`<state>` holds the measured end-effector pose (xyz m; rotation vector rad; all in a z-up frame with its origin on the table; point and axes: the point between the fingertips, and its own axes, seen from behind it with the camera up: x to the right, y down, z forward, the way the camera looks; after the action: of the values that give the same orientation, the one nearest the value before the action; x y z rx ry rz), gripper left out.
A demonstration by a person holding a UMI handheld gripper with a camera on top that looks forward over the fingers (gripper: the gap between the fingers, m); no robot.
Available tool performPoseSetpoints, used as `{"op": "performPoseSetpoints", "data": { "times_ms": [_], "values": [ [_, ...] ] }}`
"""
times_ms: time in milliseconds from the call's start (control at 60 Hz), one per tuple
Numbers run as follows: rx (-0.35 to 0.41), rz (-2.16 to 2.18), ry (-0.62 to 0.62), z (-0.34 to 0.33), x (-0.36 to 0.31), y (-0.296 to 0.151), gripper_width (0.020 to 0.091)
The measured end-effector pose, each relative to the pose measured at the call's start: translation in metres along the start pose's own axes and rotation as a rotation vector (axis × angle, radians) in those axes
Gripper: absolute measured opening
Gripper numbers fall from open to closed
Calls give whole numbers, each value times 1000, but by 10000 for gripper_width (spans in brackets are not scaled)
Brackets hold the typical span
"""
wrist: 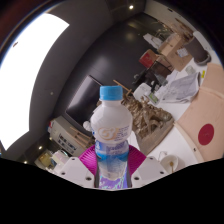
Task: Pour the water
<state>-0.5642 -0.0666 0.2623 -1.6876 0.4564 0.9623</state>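
Pink pads (92,160) w/ white finger tips show at both sides of a clear plastic water bottle (110,140); the fingers (111,172) are clamped on its lower body, pressing from left & right. Bottle stands upright in the grip, blue cap (111,93) on, purple-blue label (111,158) around the middle just above the fingers. It fills the centre of the gripper view, lifted against the room behind, scene looks tilted. Beyond the bottle, to the right: a brown woven basket (150,122), then a light table (200,115) w/ a red round thing (206,133) on it. Further back, cardboard boxes (170,45) & clutter, too small to tell apart. Left of the bottle, a big bright window (30,65) & dark wall area.
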Motion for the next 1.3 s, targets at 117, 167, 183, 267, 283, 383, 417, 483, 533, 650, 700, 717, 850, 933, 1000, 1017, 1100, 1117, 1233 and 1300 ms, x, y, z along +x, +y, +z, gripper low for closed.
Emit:
{"op": "performPoseSetpoints", "data": {
  "times_ms": [117,167,183,267,283,383,417,483,533,650,700,717,850,933,1000,1017,1100,1117,1233,1300],
  "values": [
    [88,-281,73,-31,32,-67,360],
    [108,-386,130,-28,53,-84,360],
    [114,-421,149,-29,62,-90,360],
    [118,-594,246,-41,120,-112,359],
    [115,-622,270,-42,133,-115,360],
    [55,-718,351,-42,199,-111,359],
    [36,-735,375,-41,217,-108,360],
    [-4,-748,402,-38,247,-101,359],
    [-30,-754,418,-35,265,-87,360],
    [-87,-798,442,-29,293,-70,362],
    [-99,-789,448,-30,300,-63,362],
    [-105,-785,448,-30,302,-61,362],
    [-103,-780,457,-31,308,-56,457],
    [-113,-773,470,-36,309,-56,579],
    [-119,-762,475,-45,301,-59,873],
    [-121,-762,478,-49,298,-60,848],
    [-125,-781,500,-75,278,-67,859],
    [-127,-782,506,-83,272,-68,862],
    [-148,-785,523,-134,226,-65,853],
    [-160,-784,535,-169,196,-59,854]
  ]
}}
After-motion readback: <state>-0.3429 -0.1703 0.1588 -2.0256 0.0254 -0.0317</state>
